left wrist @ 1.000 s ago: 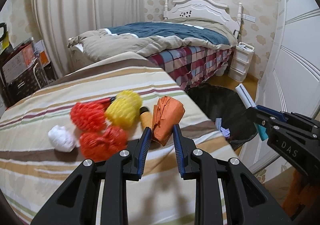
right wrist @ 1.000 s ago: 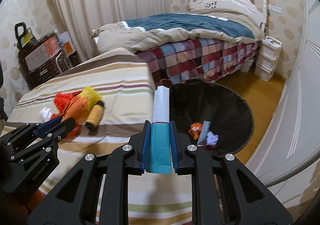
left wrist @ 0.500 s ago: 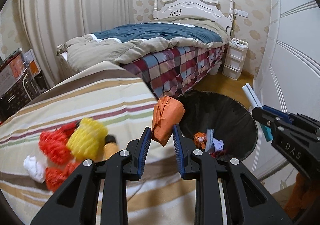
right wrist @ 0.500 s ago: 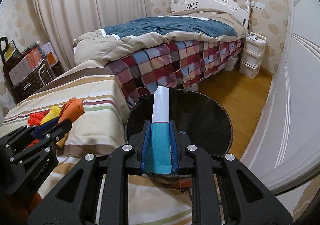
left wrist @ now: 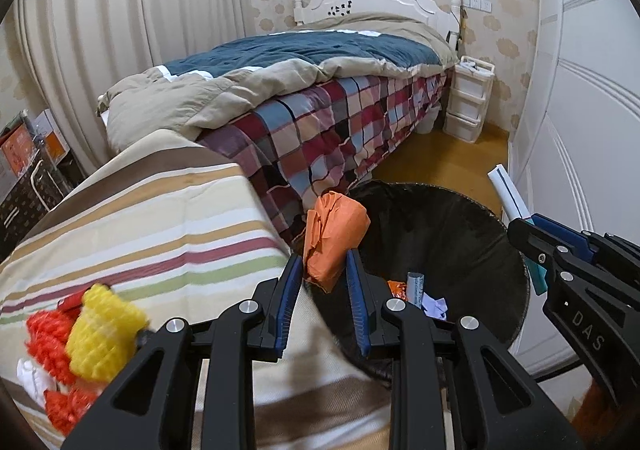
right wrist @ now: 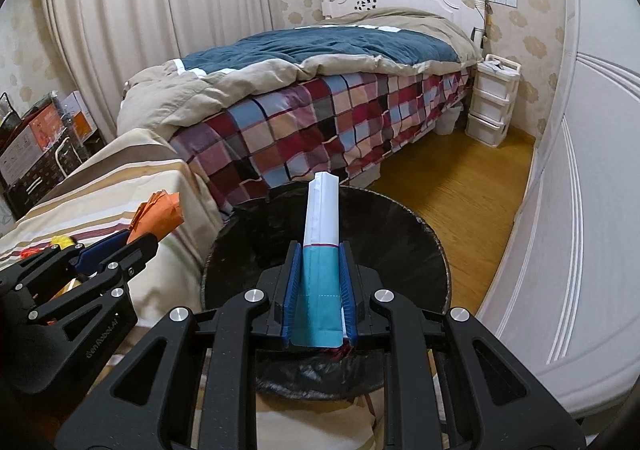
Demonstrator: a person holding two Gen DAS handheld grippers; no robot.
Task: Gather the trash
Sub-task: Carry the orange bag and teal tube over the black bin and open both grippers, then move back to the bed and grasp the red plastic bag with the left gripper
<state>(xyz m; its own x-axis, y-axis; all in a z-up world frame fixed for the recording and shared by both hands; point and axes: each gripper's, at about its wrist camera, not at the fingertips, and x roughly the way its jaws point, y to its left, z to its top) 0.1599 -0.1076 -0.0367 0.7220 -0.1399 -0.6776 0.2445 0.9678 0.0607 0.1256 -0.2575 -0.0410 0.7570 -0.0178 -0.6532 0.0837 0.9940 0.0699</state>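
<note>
My left gripper is shut on a crumpled orange paper and holds it over the near-left rim of the black trash bin. My right gripper is shut on a folded teal and white packet and holds it above the bin. The bin holds a few scraps. The right gripper also shows at the right in the left wrist view. The left gripper shows at the left in the right wrist view.
Red, yellow and white foam nets lie on the striped cloth surface. A bed with a plaid cover stands behind the bin. A white wardrobe is on the right. A white drawer unit stands by the bed.
Both grippers have moved right, from over the striped surface toward the bin. The orange paper and the teal packet have travelled with them. The foam nets have stayed on the surface.
</note>
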